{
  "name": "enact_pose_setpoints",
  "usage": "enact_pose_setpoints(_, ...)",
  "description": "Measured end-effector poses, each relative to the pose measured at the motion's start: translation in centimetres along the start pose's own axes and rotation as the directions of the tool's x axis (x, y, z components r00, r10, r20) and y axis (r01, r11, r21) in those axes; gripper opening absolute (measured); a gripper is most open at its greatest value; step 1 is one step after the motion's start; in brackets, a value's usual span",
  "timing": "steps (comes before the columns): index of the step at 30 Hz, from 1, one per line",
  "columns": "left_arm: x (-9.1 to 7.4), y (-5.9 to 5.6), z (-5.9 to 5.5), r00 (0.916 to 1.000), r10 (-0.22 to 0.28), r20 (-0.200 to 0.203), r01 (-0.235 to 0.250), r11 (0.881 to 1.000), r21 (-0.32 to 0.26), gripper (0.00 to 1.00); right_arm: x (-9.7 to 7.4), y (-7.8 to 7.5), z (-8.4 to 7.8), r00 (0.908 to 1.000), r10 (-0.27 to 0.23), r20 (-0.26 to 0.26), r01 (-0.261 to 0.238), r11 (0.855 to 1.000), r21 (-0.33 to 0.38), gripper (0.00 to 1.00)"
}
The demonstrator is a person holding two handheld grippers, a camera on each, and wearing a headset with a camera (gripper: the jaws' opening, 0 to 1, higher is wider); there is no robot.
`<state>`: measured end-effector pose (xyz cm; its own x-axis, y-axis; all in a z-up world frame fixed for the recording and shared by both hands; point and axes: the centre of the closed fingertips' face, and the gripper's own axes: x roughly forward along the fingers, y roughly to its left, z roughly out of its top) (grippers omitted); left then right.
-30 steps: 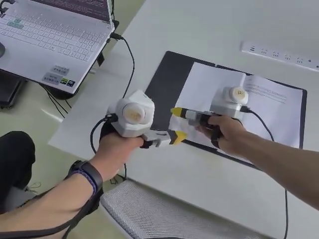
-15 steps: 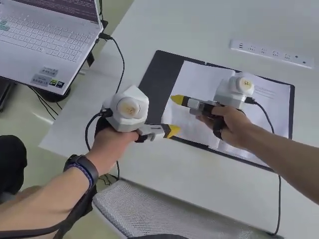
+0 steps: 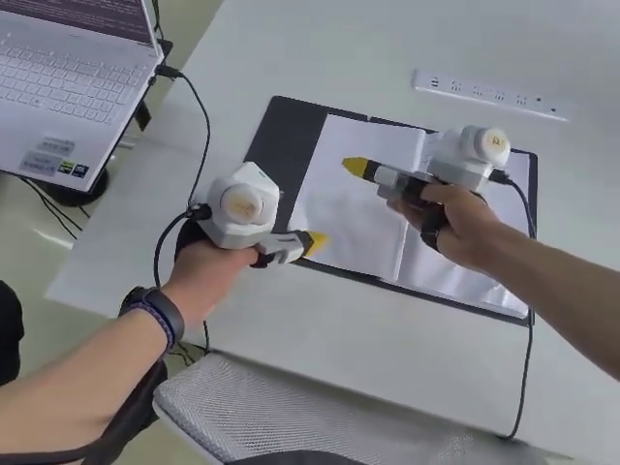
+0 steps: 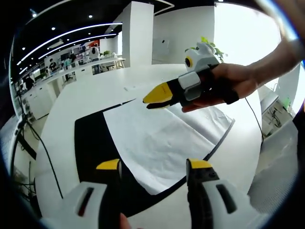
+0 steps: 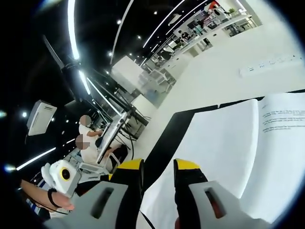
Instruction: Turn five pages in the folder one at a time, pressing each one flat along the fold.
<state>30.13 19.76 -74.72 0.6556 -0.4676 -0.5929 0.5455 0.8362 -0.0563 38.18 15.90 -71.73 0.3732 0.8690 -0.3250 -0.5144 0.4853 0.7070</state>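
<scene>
The black folder (image 3: 276,145) lies open on the white table, with a white page (image 3: 358,213) on top. My right gripper (image 3: 354,167) hovers over the upper part of that page, jaws a little apart and holding nothing. My left gripper (image 3: 312,242) sits at the folder's near edge. In the left gripper view its jaws (image 4: 155,164) stand wide open above the page (image 4: 157,143), with the right gripper (image 4: 159,94) ahead. In the right gripper view the right gripper (image 5: 158,164) points past the page (image 5: 224,138) to the black cover (image 5: 167,133).
A white laptop (image 3: 68,68) stands at the far left with a black cable (image 3: 199,126) running along the table. Beyond the folder lies a power strip (image 3: 489,95). Below the table's near edge is a mesh chair seat (image 3: 291,407).
The head view has shifted. My right gripper has risen from the folder's near edge to above the middle of the page, away from the left gripper. The left gripper stays at the near edge.
</scene>
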Motion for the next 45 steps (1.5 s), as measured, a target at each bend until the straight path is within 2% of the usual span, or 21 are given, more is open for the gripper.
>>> enact_pose_setpoints(2,0.4,0.0,-0.4,0.9999,0.0,-0.016,0.0,1.0,0.017,0.48,-0.5,-0.5,0.3,1.0,-0.007,0.007,0.007,1.0,0.002,0.23)
enact_pose_setpoints(6,1.3,-0.3,-1.0,0.9996,-0.01,-0.027,0.011,1.0,0.015,0.41,-1.5,-1.4,0.7,0.9996,-0.021,0.018,0.021,1.0,0.001,0.23)
enact_pose_setpoints(12,2.5,-0.6,-2.3,0.9981,-0.033,-0.052,0.033,0.999,-0.005,0.28,-2.5,-2.7,0.8,0.9989,-0.04,0.023,0.039,0.999,0.015,0.22)
enact_pose_setpoints(16,3.1,-0.8,-2.9,0.9972,-0.039,-0.064,0.039,0.999,0.006,0.24,-2.9,-3.4,0.7,0.9984,-0.051,0.024,0.05,0.999,0.022,0.22)
enact_pose_setpoints(23,3.7,-0.4,-4.5,0.9946,-0.024,-0.101,0.026,1.0,0.014,0.16,-3.4,-4.2,0.6,0.9978,-0.06,0.027,0.06,0.998,0.03,0.21)
enact_pose_setpoints(26,3.6,-0.3,-5.3,0.992,-0.002,-0.126,0.009,0.999,0.051,0.11,-3.4,-4.7,0.7,0.9974,-0.065,0.03,0.064,0.997,0.036,0.2)
enact_pose_setpoints(29,3.7,0.1,-5.0,0.9946,0.012,-0.103,-0.008,0.999,0.039,0.06,-3.4,-5.3,0.9,0.9971,-0.069,0.032,0.067,0.997,0.04,0.19)
enact_pose_setpoints(34,3.7,0.4,-5.0,0.9934,0.031,-0.11,-0.024,0.998,0.065,0.02,-3.2,-6.3,1.2,0.9968,-0.074,0.031,0.073,0.996,0.045,0.17)
enact_pose_setpoints(35,3.7,0.4,-5.0,0.9935,0.031,-0.109,-0.024,0.998,0.067,0.02,-3.2,-7.1,1.4,0.9965,-0.078,0.031,0.076,0.996,0.048,0.17)
enact_pose_setpoints(38,3.7,0.5,-5.0,0.9936,0.037,-0.107,-0.031,0.998,0.062,0.01,-3.1,-8.1,1.7,0.9956,-0.088,0.032,0.086,0.994,0.06,0.16)
enact_pose_setpoints(45,3.8,0.6,-4.9,0.9932,0.047,-0.106,-0.04,0.997,0.068,0.0,-3.4,-9.2,2.1,0.9923,-0.112,0.053,0.107,0.99,0.094,0.1)
